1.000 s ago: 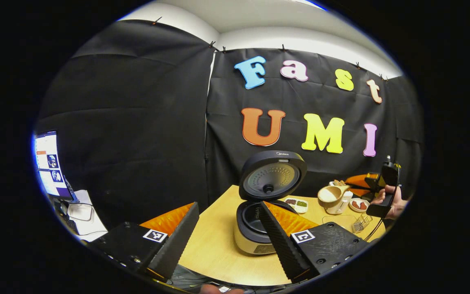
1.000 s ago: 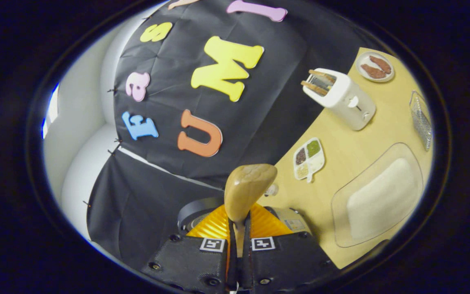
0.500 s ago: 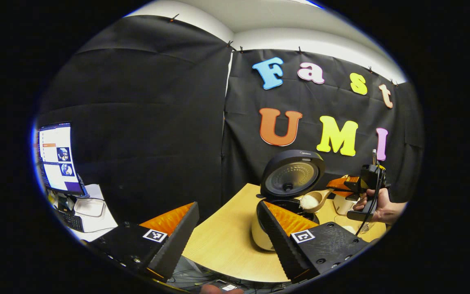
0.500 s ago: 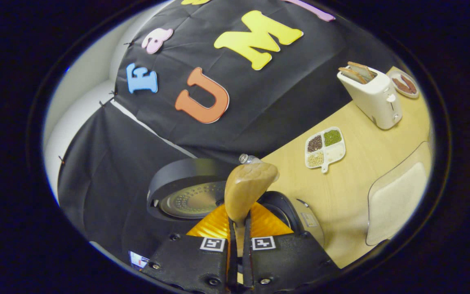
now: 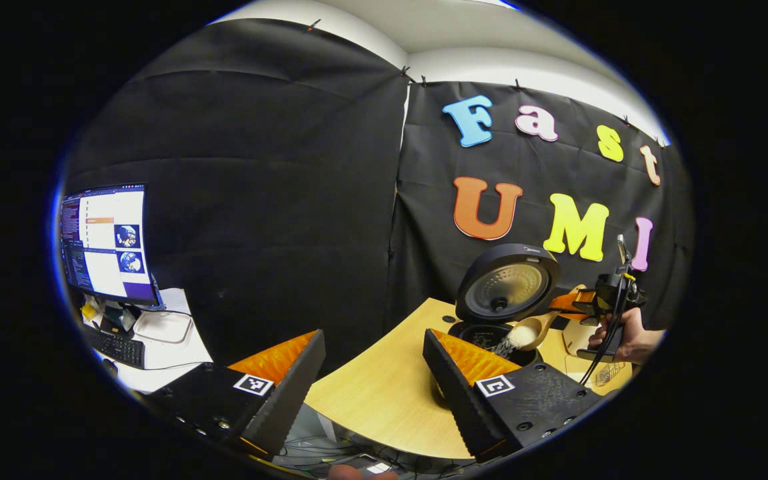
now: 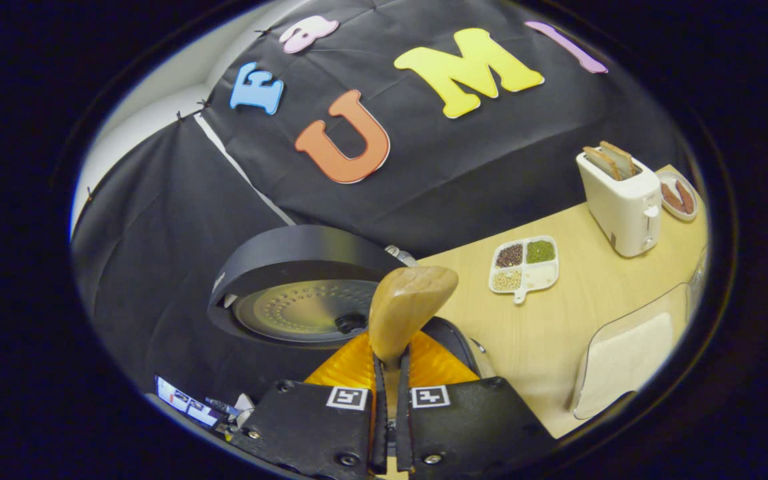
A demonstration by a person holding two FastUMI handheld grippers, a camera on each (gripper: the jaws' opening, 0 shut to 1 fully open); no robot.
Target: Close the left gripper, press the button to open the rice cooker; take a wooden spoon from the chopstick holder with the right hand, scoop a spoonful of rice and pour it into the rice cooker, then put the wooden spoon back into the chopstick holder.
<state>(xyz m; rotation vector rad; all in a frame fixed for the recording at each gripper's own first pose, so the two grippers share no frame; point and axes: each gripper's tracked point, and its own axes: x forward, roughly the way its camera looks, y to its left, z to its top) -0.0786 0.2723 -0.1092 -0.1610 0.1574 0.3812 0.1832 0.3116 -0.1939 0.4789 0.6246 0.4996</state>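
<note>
Left gripper view shows the rice cooker [image 5: 499,313] already open near the worktop's back edge, right hand-held gripper [image 6: 389,373] clamping the wooden spoon [image 6: 407,307] mid-pour, left hand-held gripper [image 5: 374,373] spread and idle; returning the spoon remains.

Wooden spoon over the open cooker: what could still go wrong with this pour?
1. The wooden spoon tips rice near the edge of the rice cooker pot, so grains may land on the table.
2. The right gripper pinches only the thin handle; it might twist.
3. The raised lid sits close beside the spoon and could be bumped.
</note>
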